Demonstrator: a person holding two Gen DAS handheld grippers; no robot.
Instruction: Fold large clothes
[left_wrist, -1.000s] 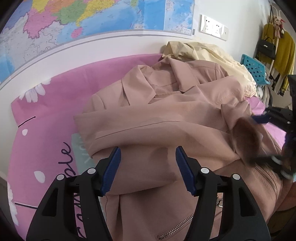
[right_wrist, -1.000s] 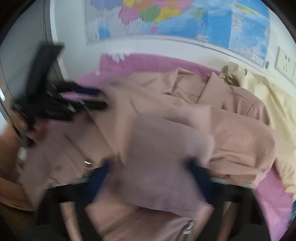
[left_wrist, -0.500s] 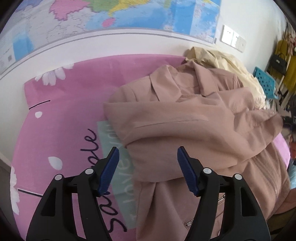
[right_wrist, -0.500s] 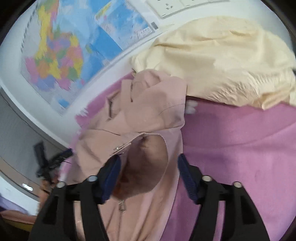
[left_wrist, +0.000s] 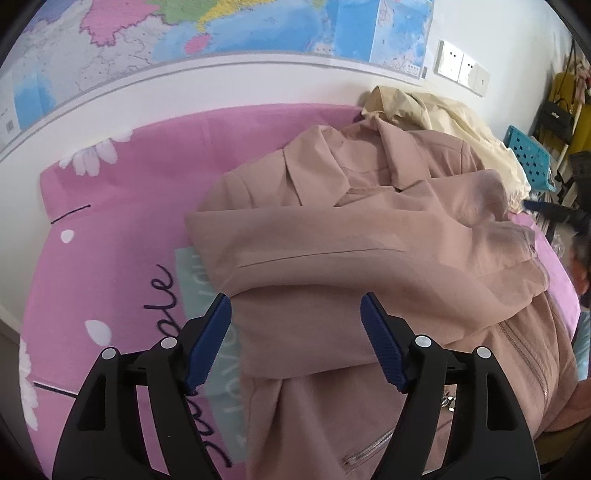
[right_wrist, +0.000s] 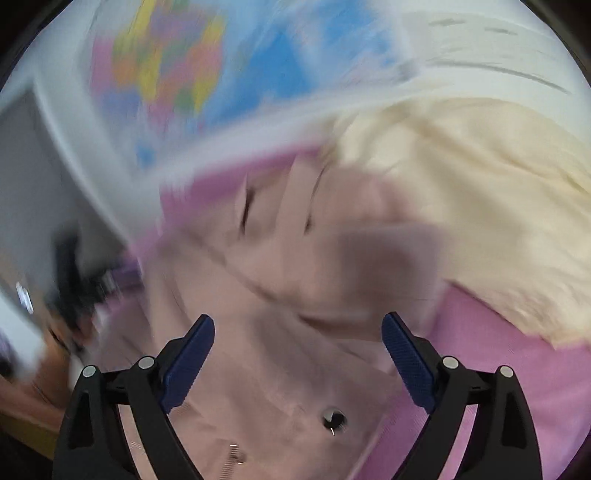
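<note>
A dusty-pink zip jacket (left_wrist: 369, 251) lies on a pink printed bedsheet (left_wrist: 110, 229), collar toward the wall, with both sleeves folded across its chest. My left gripper (left_wrist: 295, 339) is open and empty, hovering over the jacket's lower left part. The right wrist view is motion-blurred; it shows the jacket (right_wrist: 295, 295) under my right gripper (right_wrist: 297, 363), which is open and empty above the jacket's right side.
A cream-yellow garment (left_wrist: 443, 122) is heaped at the back right against the wall; it also shows in the right wrist view (right_wrist: 480, 206). A map (left_wrist: 221, 29) hangs on the wall. A blue plastic basket (left_wrist: 528, 155) and hanging clothes stand at the far right.
The right sleeve now lies across the jacket's chest, let go by the right gripper, which has swung back over the jacket. The left gripper drew back slightly to the left.
</note>
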